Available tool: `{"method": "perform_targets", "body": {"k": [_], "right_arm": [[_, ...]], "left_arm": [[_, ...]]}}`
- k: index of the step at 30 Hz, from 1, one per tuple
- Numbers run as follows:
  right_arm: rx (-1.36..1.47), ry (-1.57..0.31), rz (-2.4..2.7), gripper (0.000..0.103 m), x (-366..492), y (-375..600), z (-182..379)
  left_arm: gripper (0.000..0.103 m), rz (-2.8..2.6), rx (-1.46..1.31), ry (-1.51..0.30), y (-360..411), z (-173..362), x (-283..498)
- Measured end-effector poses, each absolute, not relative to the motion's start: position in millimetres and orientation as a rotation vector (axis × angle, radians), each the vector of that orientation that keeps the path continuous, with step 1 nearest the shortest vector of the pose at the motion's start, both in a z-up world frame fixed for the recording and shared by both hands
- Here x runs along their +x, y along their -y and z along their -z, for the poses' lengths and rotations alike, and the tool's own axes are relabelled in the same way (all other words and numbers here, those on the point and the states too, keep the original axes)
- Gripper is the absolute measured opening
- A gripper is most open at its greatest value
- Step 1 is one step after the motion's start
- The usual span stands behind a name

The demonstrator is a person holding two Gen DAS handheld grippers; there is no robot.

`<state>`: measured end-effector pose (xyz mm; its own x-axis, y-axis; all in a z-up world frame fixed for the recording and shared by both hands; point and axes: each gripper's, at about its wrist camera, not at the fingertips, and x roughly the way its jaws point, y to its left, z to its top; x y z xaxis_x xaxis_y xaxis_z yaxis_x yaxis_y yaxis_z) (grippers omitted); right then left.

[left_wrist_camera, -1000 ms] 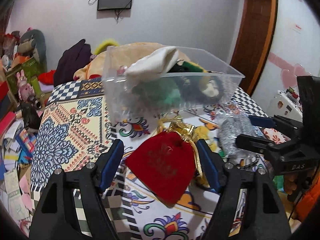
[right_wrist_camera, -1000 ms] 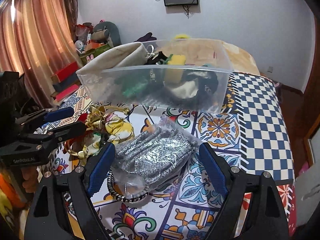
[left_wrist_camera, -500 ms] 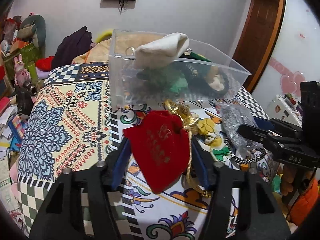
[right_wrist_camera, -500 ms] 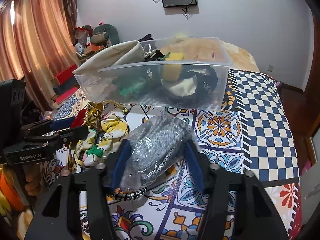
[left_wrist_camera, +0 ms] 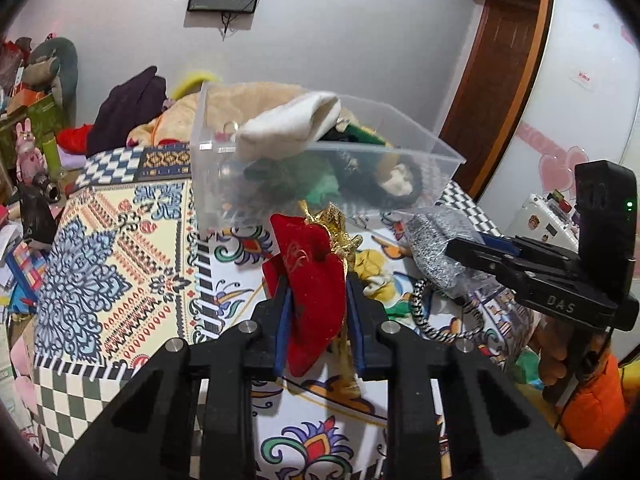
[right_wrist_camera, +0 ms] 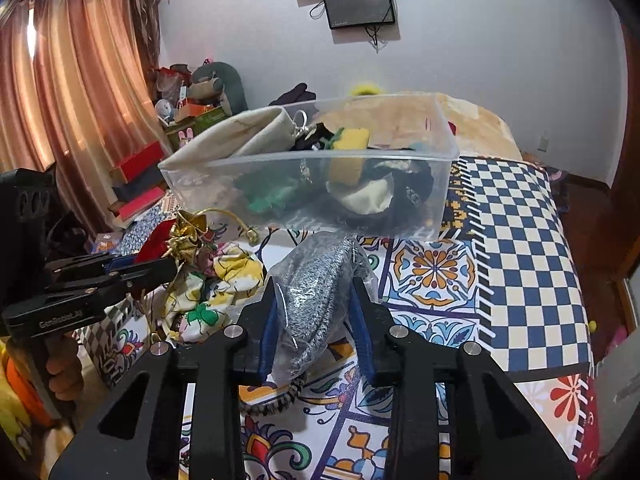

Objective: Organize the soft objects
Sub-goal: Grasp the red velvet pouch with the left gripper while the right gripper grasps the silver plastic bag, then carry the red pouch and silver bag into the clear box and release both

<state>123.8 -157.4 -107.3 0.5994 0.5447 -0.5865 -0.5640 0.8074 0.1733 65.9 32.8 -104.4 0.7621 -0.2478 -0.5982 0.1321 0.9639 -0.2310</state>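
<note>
My left gripper (left_wrist_camera: 316, 288) is shut on a red velvet pouch (left_wrist_camera: 310, 276) with a gold drawstring top and holds it above the patterned bedcover. My right gripper (right_wrist_camera: 316, 292) is shut on a silver-grey knitted item in a clear plastic bag (right_wrist_camera: 312, 284), also lifted. That bag also shows in the left wrist view (left_wrist_camera: 434, 248), and the red pouch shows in the right wrist view (right_wrist_camera: 156, 240). A clear plastic bin (left_wrist_camera: 224, 176) with several soft things in it stands just behind both; it also shows in the right wrist view (right_wrist_camera: 416, 216).
A yellow and green floral cloth (right_wrist_camera: 216, 280) and a black-and-white braided cord (left_wrist_camera: 420, 312) lie on the bedcover between the grippers. Clothes and plush toys (left_wrist_camera: 132, 120) are heaped behind the bin. Boxes and clutter (right_wrist_camera: 136, 188) line the left side by the curtain.
Both grippers have closed from open: the left on the red pouch, the right on the bagged grey item. Both items have been lifted off the bedcover toward the bin.
</note>
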Motion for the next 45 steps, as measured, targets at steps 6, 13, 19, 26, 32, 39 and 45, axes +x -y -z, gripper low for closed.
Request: {"method": "perform_targets", "body": {"k": [6, 13, 19, 26, 32, 39, 45], "right_arm": [[-0.016, -0.638, -0.639, 0.024, 122, 164, 96], [-0.013, -0.582, -0.639, 0.022, 119, 165, 77], [-0.001, -0.515, -0.644, 0.020, 121, 166, 53], [-0.016, -0.458, -0.624, 0.020, 126, 164, 39], [-0.030, -0.412, -0.616, 0.019, 127, 166, 31], [-0.039, -0.389, -0.599, 0.019, 160, 155, 24], [-0.082, -0.421, -0.580, 0.019, 181, 138, 35]], "left_arm": [[0.024, 0.200, -0.165, -0.618, -32, 88, 55], [0.024, 0.193, -0.149, -0.571, -28, 65, 50], [0.024, 0.184, -0.088, -0.508, -17, 37, 50], [0.024, 0.167, -0.080, -0.473, -17, 19, 71], [0.024, 0.165, -0.093, -0.480, -20, 13, 100], [0.024, 0.162, -0.066, -0.514, -9, 22, 137], [0.024, 0.162, -0.010, -0.575, 7, 43, 169]]}}
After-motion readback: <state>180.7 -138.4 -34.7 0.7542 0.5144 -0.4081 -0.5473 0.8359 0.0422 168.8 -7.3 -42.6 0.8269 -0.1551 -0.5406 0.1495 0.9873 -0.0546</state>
